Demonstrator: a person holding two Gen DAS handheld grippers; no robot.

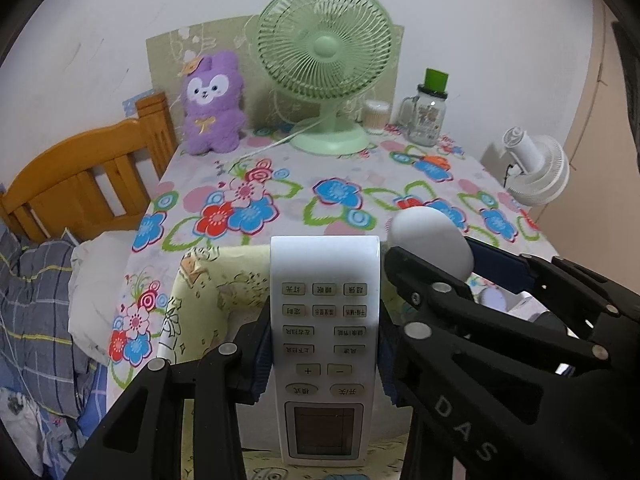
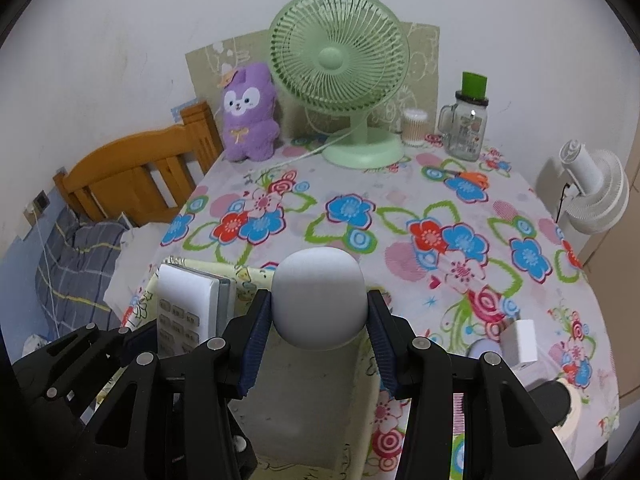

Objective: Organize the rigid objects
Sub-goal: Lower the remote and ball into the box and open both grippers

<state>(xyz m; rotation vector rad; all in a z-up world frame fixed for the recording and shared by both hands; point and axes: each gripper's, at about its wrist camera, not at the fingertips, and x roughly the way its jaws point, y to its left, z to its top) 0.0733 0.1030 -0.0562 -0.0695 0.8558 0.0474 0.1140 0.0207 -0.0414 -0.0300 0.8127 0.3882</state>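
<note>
Left gripper (image 1: pixel 324 356) clamps remote (image 1: pixel 324 344) above fabric bin (image 2: pixel 312 392) rim.

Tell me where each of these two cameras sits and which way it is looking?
Left wrist view: rides on the left tool, looking forward and down along its fingers, which clamp a white remote control over a pale yellow fabric bin; the right tool shows beside it.
Right wrist view: rides on the right tool, clamping a white rounded object above the same bin; the left tool shows at lower left.
Shared: the floral table, green fan, purple plush, glass jar.
</note>
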